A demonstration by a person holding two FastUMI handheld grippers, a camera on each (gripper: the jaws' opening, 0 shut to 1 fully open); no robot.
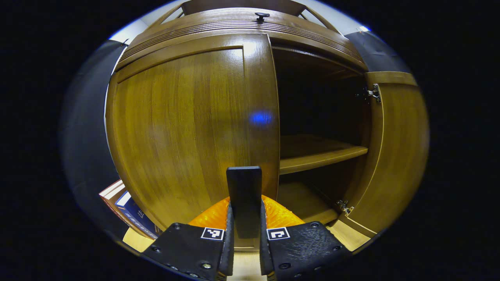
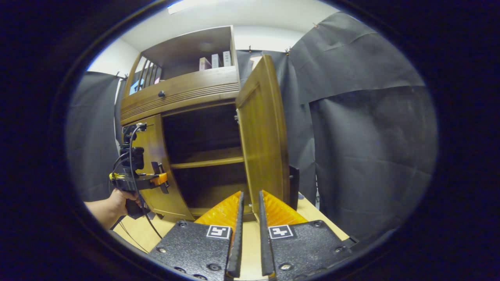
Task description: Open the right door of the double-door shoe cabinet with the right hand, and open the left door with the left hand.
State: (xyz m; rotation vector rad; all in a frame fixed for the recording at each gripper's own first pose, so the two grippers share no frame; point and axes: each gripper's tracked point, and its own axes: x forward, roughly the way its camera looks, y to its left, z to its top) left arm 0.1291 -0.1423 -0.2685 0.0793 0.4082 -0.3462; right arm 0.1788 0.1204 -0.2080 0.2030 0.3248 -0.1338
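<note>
With the right door [image 2: 262, 132] already swung wide and the right gripper [image 2: 248, 218] nearly closed on nothing beside its edge, the left gripper [image 1: 245, 218], pinching the handle [image 1: 244, 195] at the closed left door's [image 1: 183, 128] inner edge, should pull outward along the hinge arc.
</note>
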